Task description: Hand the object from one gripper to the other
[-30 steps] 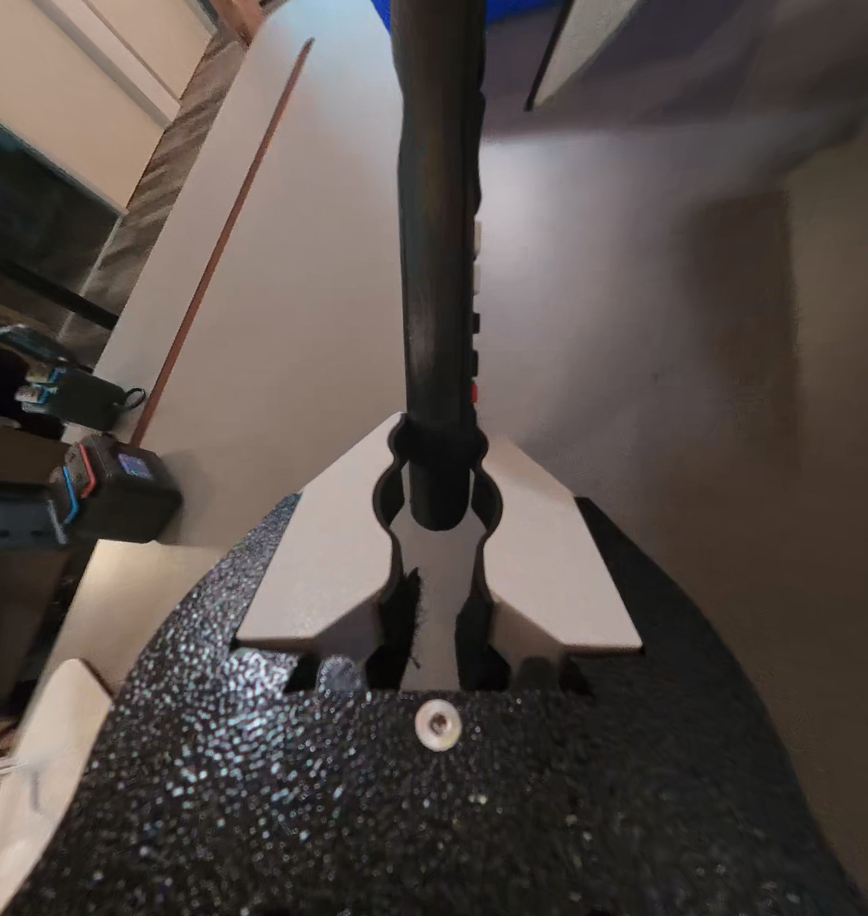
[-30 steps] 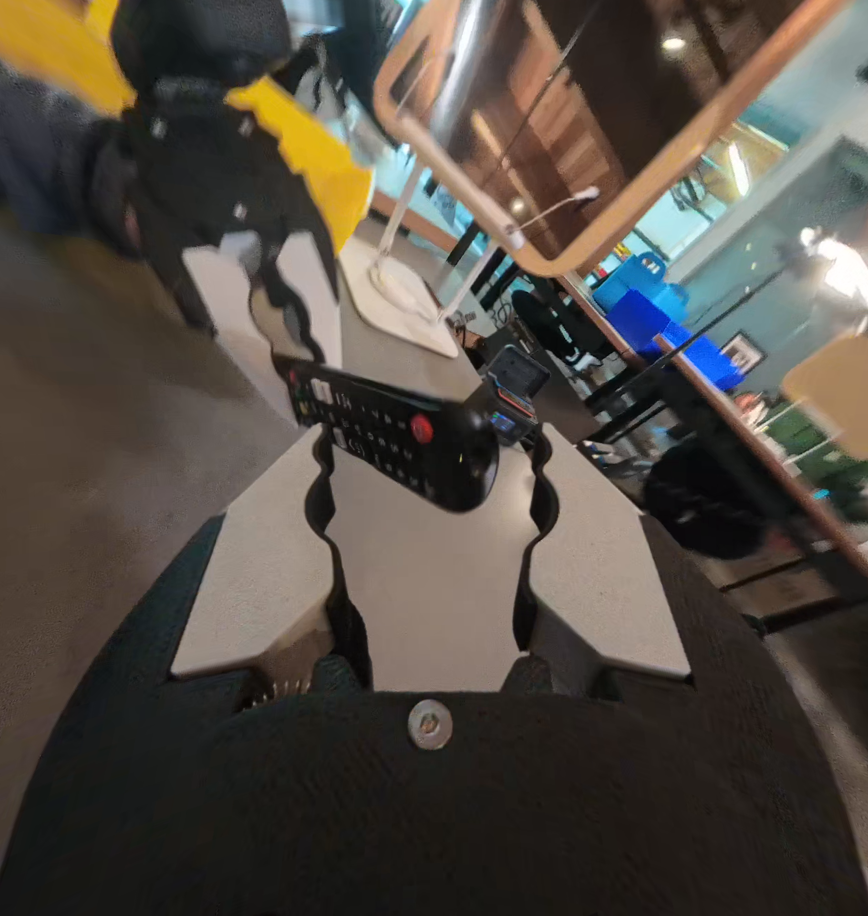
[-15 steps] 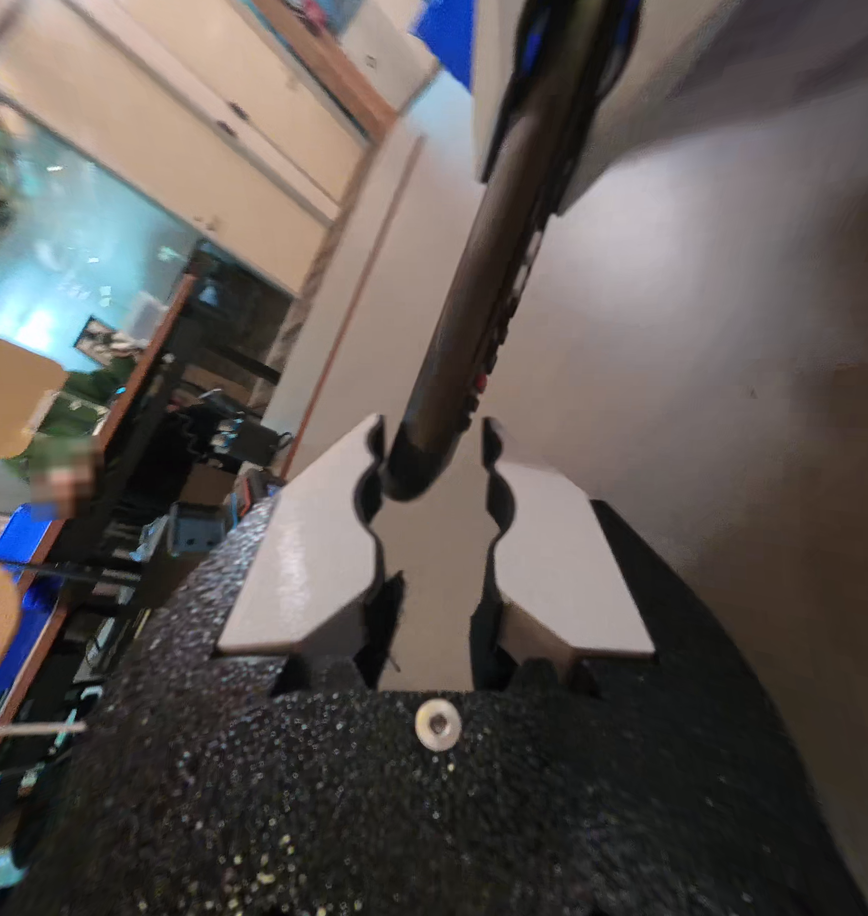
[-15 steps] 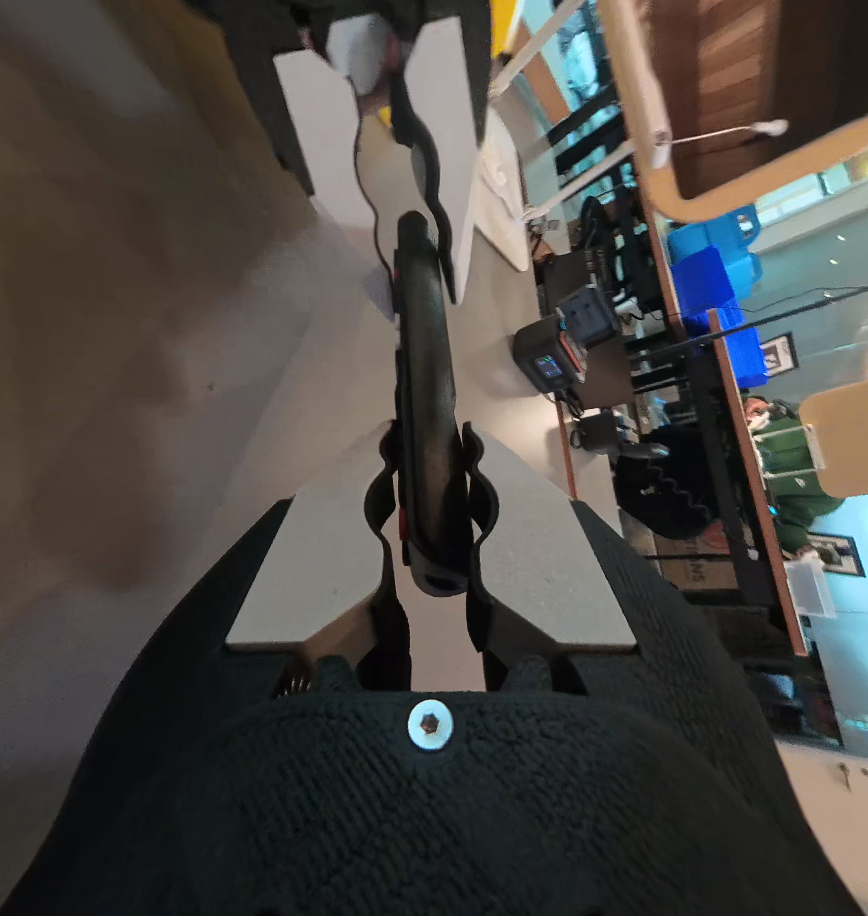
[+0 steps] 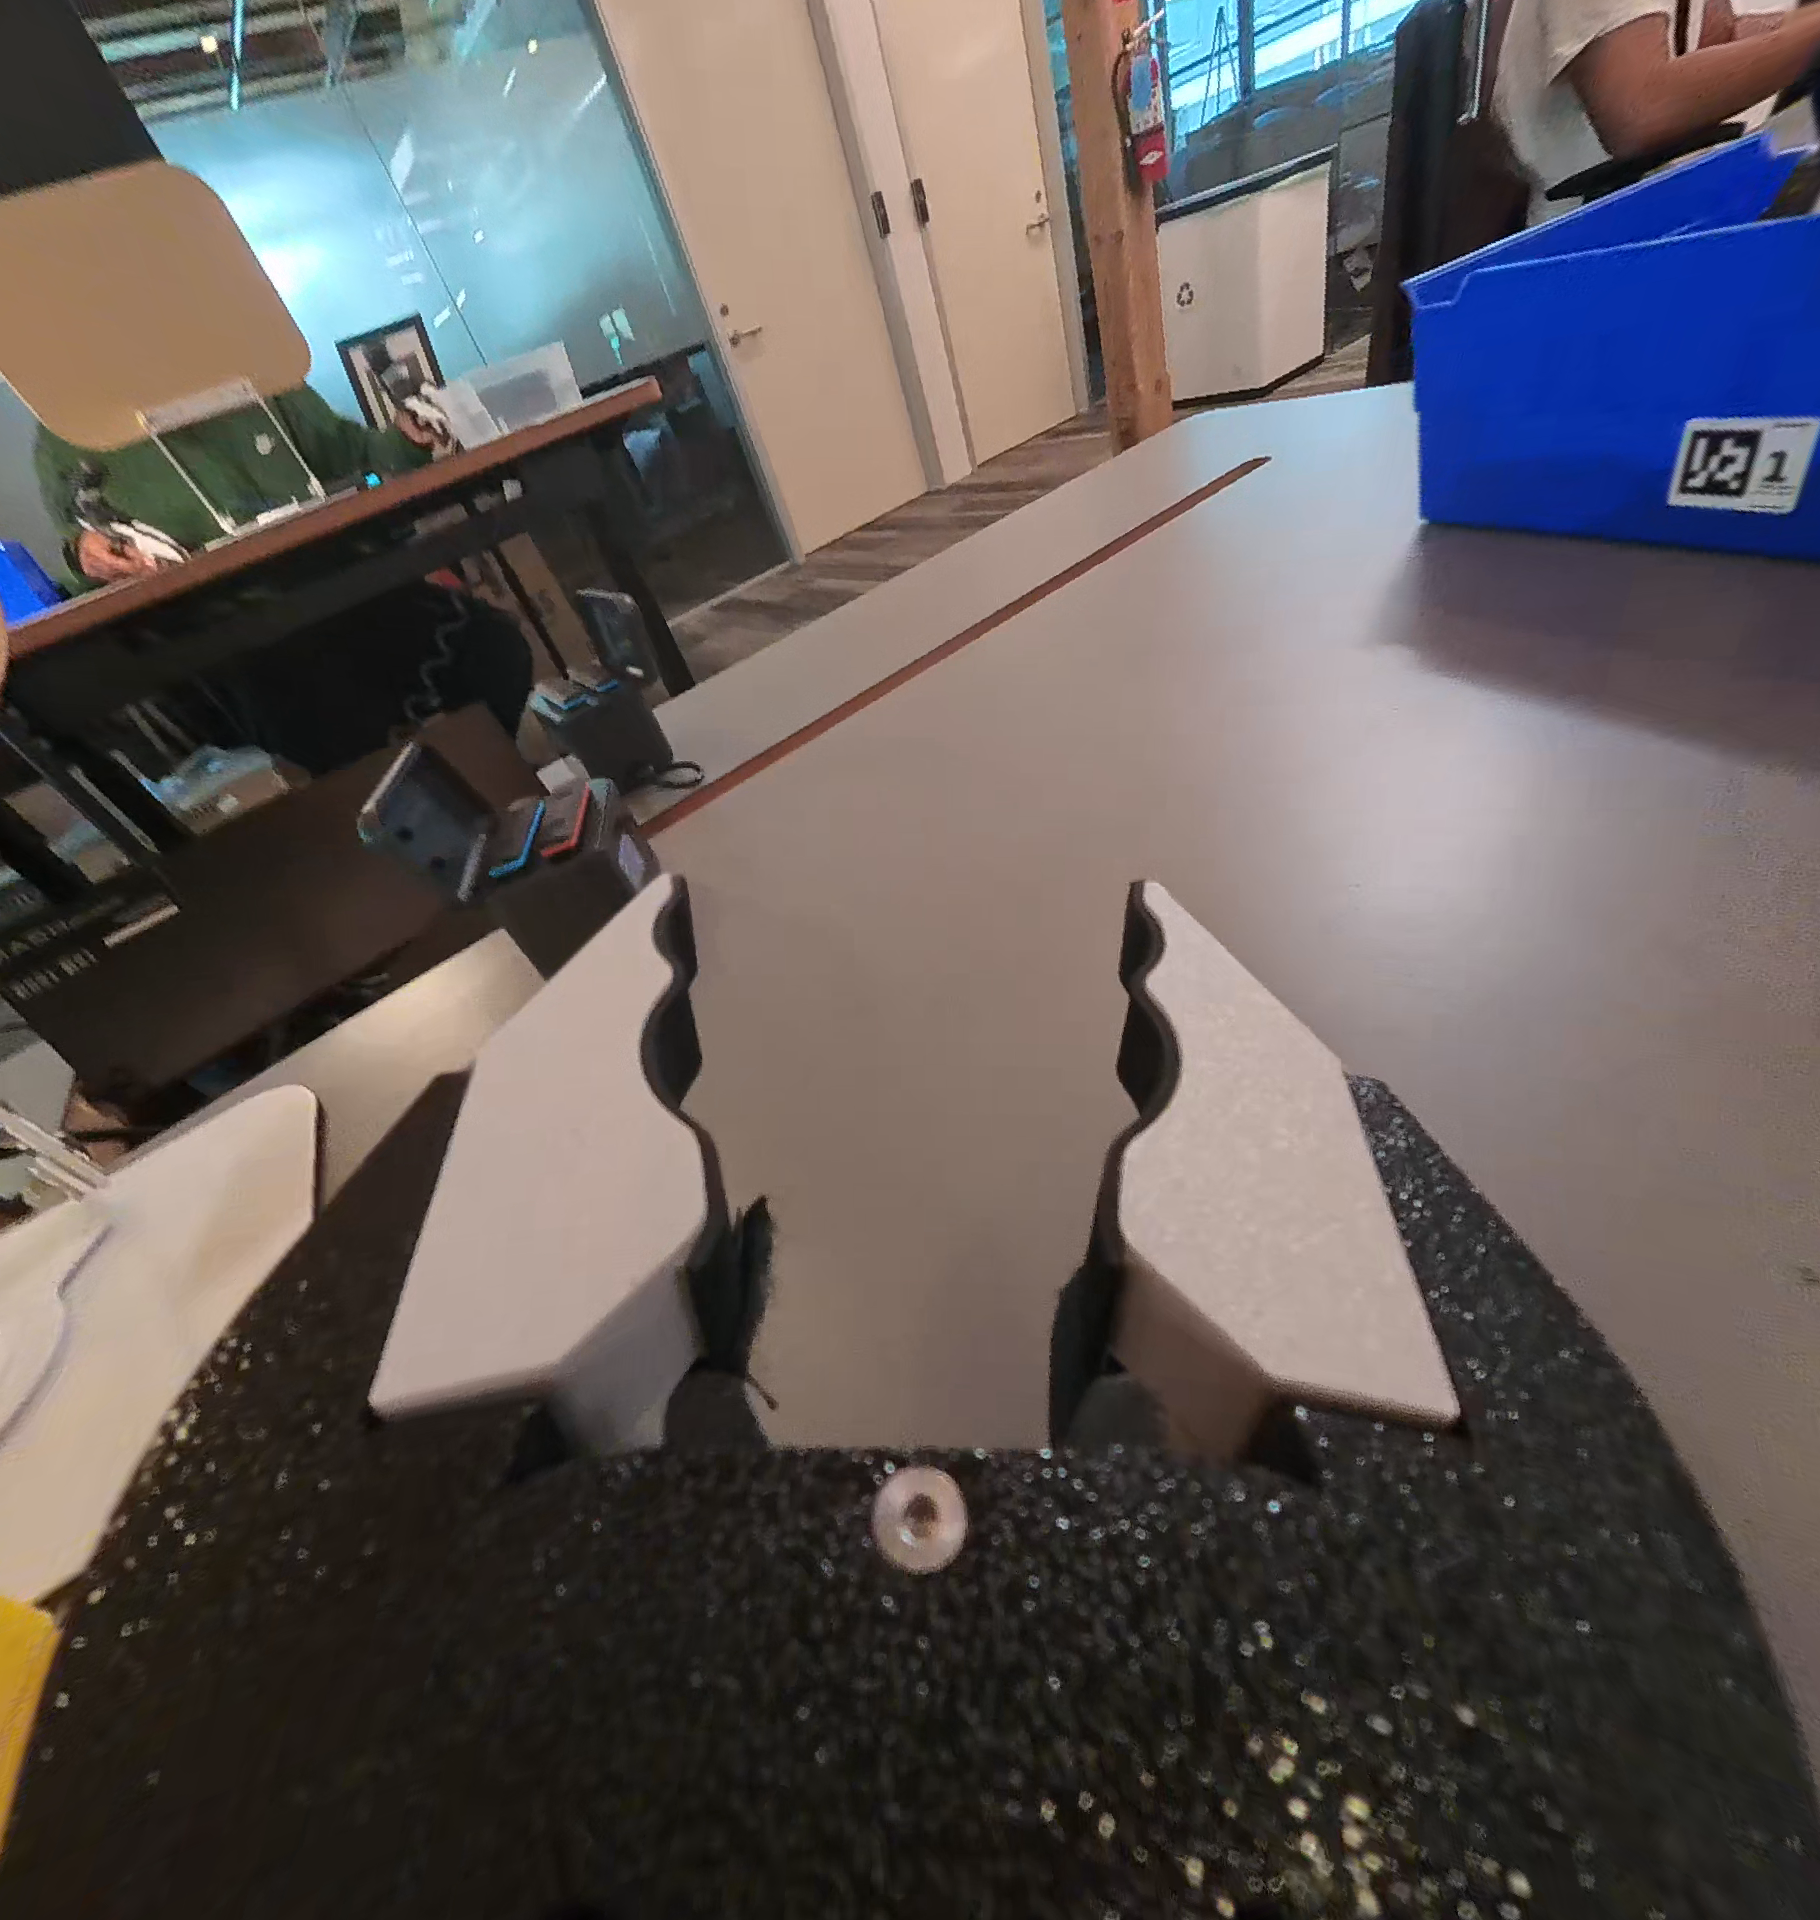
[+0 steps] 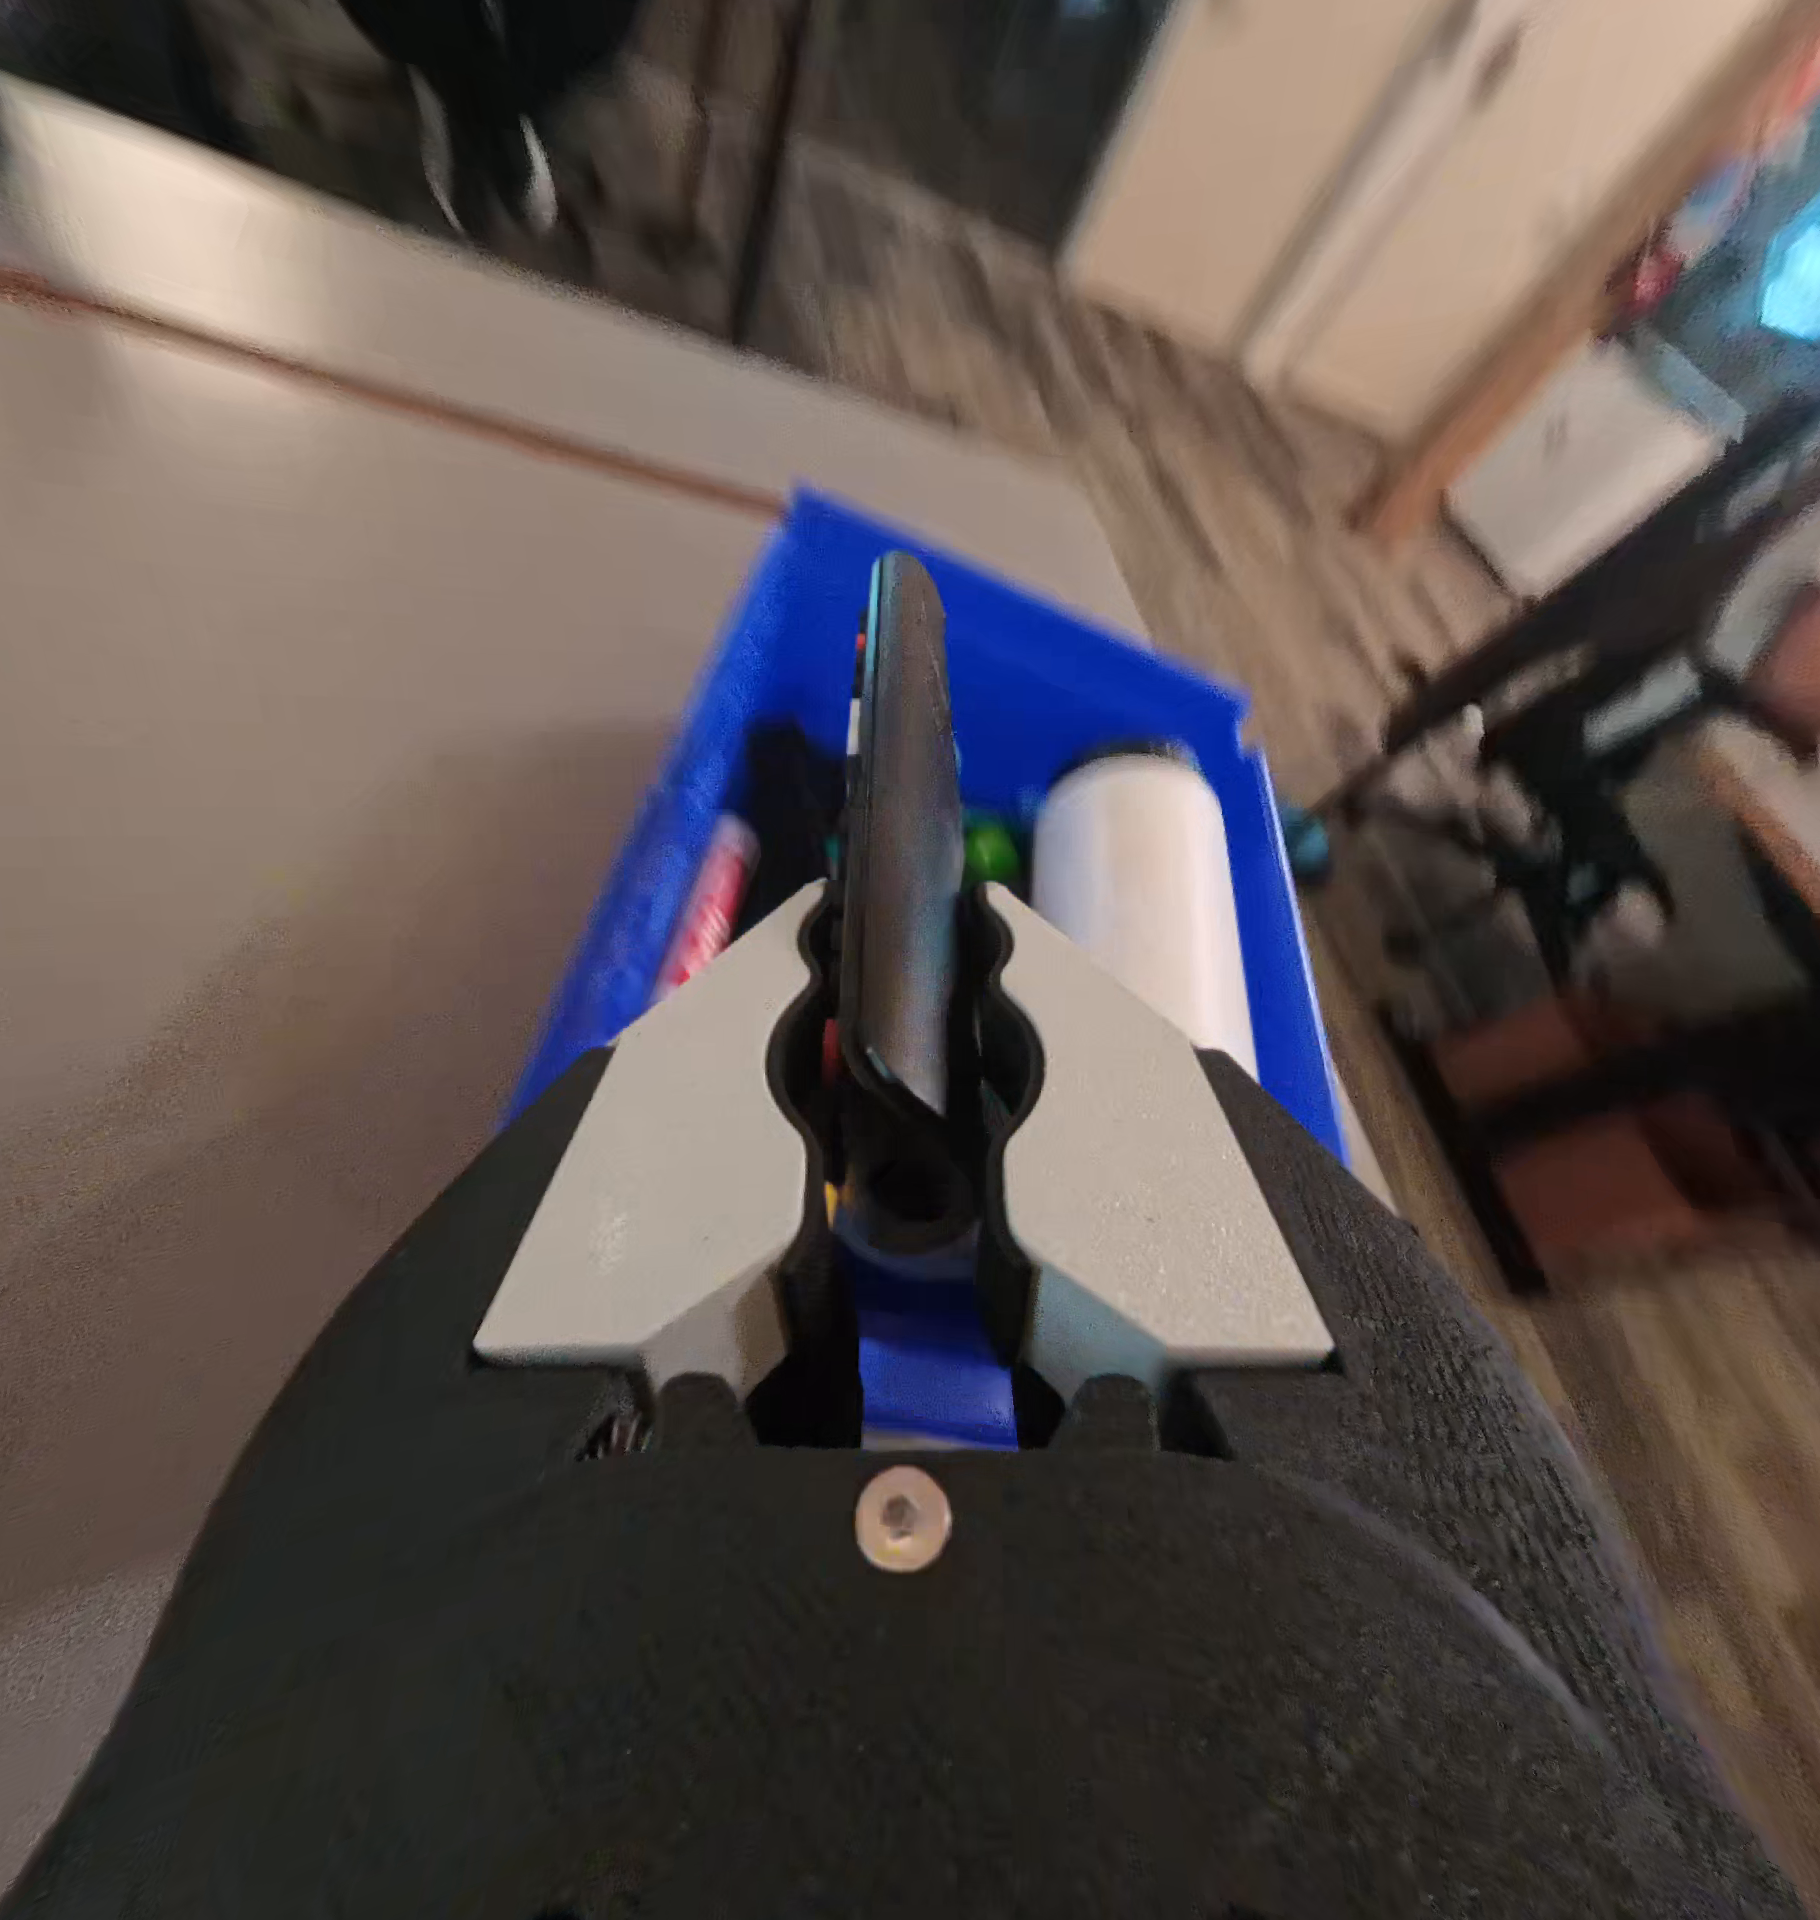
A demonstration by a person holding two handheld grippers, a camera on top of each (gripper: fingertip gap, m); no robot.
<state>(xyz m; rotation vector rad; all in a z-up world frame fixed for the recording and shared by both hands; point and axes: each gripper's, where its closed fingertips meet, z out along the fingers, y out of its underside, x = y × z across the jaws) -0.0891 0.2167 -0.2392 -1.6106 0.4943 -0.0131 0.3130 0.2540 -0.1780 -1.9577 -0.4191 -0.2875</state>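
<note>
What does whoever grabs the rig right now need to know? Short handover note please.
Left claw: open, holding nothing, above the grey table.
Right claw: shut on the black remote, gripped near one end, the rest sticking out forward over the blue bin.
In the bin: a white cylinder and other small items, too blurred to name.
Done: the remote sits in the right claw alone, so the handover looks complete.
Left: probably setting the remote down, perhaps in the bin.
</note>
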